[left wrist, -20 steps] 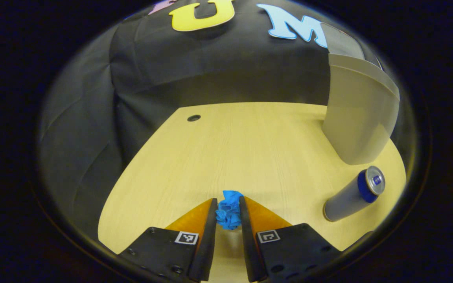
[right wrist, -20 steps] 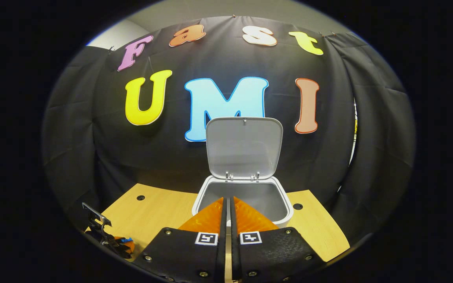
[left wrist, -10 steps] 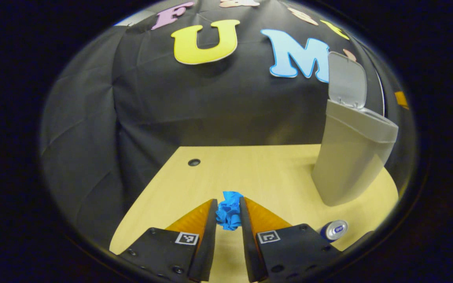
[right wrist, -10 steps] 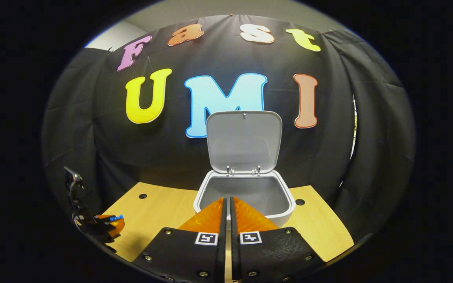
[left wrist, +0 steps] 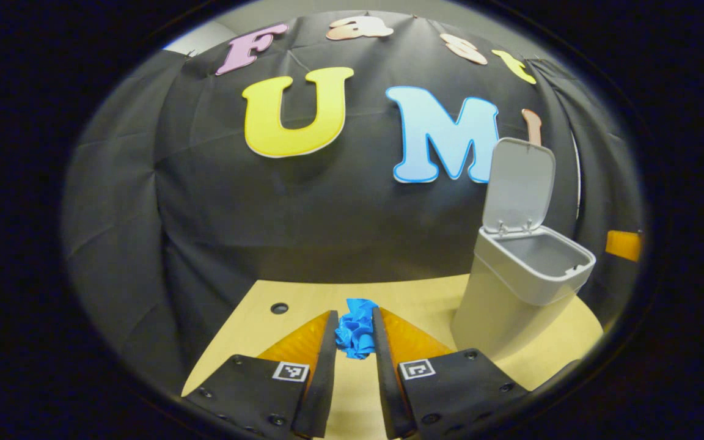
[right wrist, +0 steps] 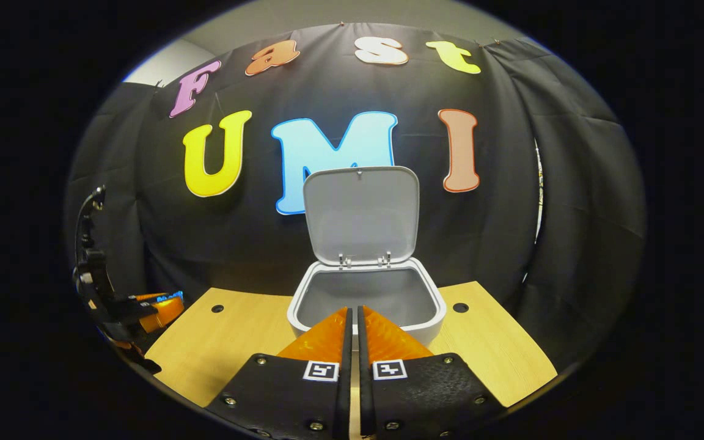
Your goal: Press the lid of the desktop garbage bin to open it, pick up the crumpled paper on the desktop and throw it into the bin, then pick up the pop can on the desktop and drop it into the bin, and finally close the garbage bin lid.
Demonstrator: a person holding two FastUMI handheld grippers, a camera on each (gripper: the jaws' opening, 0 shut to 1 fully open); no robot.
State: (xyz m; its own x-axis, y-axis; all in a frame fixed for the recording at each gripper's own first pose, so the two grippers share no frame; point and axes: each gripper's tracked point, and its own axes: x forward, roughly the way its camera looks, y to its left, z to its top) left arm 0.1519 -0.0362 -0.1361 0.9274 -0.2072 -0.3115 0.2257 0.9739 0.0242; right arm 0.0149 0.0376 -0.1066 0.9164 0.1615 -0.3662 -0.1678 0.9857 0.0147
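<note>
The blue crumpled paper [left wrist: 356, 335] is pinched between the fingers of the left gripper [left wrist: 355, 324], held above the desk [left wrist: 413, 293] left of the open bin [left wrist: 520, 278]. The right gripper [right wrist: 352, 321], closed on nothing, is pointed at the bin, whose inside bottom is hidden.

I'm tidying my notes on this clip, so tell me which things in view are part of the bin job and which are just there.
Part of the job:
- crumpled paper, blue, clamped in the left gripper
- garbage bin
- its lid, standing open
- right gripper, shut, empty

Just there:
- wooden desktop
- cable holes in the desktop
</note>
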